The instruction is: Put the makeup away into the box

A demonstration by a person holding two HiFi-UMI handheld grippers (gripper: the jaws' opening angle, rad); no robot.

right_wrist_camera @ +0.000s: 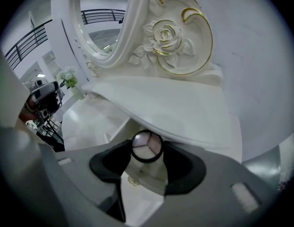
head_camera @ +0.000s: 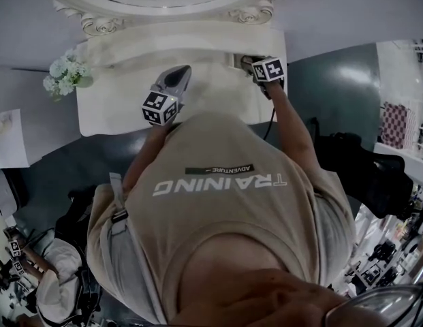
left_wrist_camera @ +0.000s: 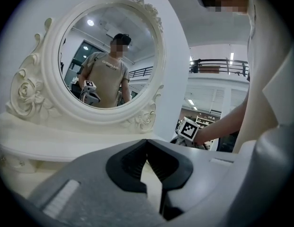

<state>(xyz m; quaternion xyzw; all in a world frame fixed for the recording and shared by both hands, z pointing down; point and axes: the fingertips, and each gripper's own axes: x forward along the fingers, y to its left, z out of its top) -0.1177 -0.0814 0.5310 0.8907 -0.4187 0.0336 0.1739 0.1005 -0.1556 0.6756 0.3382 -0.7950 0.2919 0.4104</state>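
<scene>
Surface (head_camera: 116,111) is a white vanity top w/ a raised shelf (right_wrist_camera: 175,112) along the far edge and an oval mirror (left_wrist_camera: 109,56) in a carved white frame above it. It stands against a pale wall (head_camera: 347,12). The floor (head_camera: 334,94) is dark grey-green. A small bunch of pale flowers (head_camera: 65,75) sits at the far left corner of the surface. The room past the vanity looks big and open, w/ an upper level behind a dark railing (left_wrist_camera: 218,67) and ceiling lights.

In the head view the person's tan T-shirt (head_camera: 218,203) fills the near half. I get both marker cubes (head_camera: 160,107) over the surface there, but not the fingers.

The left gripper (left_wrist_camera: 147,143) view fills that in. Its fingers are closed tip to tip w/ nothing btwn them, aimed at the mirror from left of centre. The glass reflects the person, and the other gripper's cube shows at the right.

Only the right gripper (right_wrist_camera: 147,150) view shows the makeup. It is a round black-rimmed compact (right_wrist_camera: 147,146) w/ three pale powder wedges, clamped btwn that gripper's widely spread fingers (right_wrist_camera: 184,164). It sits just in front of the shelf edge, at the far right of the surface. The gold trim on the frame's rose carving also shows only in this view.
</scene>
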